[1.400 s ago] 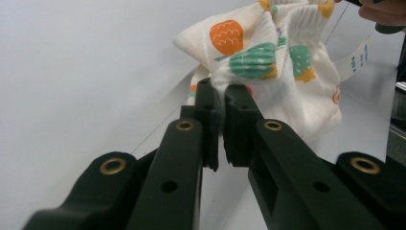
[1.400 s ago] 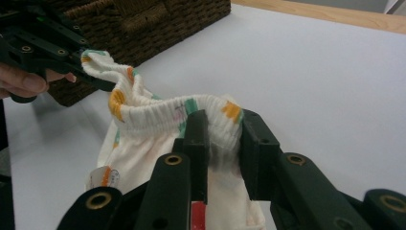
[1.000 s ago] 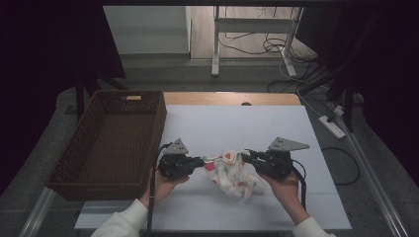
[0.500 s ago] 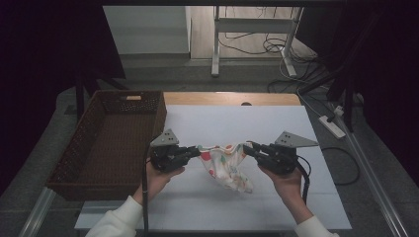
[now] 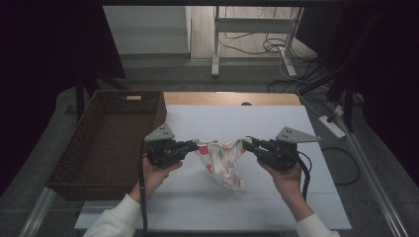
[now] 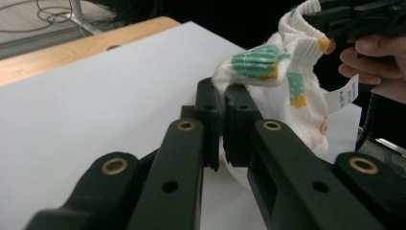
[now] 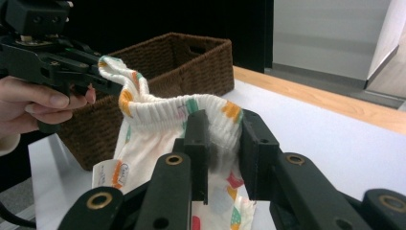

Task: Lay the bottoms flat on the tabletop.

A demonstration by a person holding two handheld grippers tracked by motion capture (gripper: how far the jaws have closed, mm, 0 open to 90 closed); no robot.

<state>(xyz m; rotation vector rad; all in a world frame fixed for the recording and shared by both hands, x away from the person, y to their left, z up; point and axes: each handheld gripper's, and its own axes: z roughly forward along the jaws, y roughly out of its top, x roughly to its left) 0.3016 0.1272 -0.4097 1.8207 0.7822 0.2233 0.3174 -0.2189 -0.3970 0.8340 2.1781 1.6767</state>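
White bench (image 5: 232,118) at the near edge, sleeves and hands coming in from below.

Just beyond, held off the sheet:
- Left hand-held gripper (image 5: 193,144): clenched tight on one end of the garment's ribbed waistband. Seen in the left gripper view with jaws pressed together (image 6: 222,100) and cloth pinched at the tips.
- Right hand-held gripper (image 5: 246,143): grasping the other end of the waistband. In the right gripper view (image 7: 222,129), jaws a little apart, with a bunched fold of ribbing squeezed between them.

Between the two, the garment (image 5: 222,160): small, white, printed in green, orange and red. Waistband strung from tip to tip, sagging slightly in the middle. Long axis side to side across the bench, roughly level. Body of the cloth hanging down and trailing toward the person's right. Lowest corner close to the sheet; touching or not, cannot tell. White label dangling on the right-hand side (image 6: 352,91).

Farther left, the brown wicker basket (image 5: 131,94), at the bench's left edge, left hand just beside its near right corner. Right hand well apart from it.

Likely hinge of the coming move: basket straight out along the waistband's line, beyond the left hand. Probably a sideways carry led by the left, or a lay-down flat onto bare sheet ahead.

Beyond the far wooden edge, floor with cables and a metal stand.
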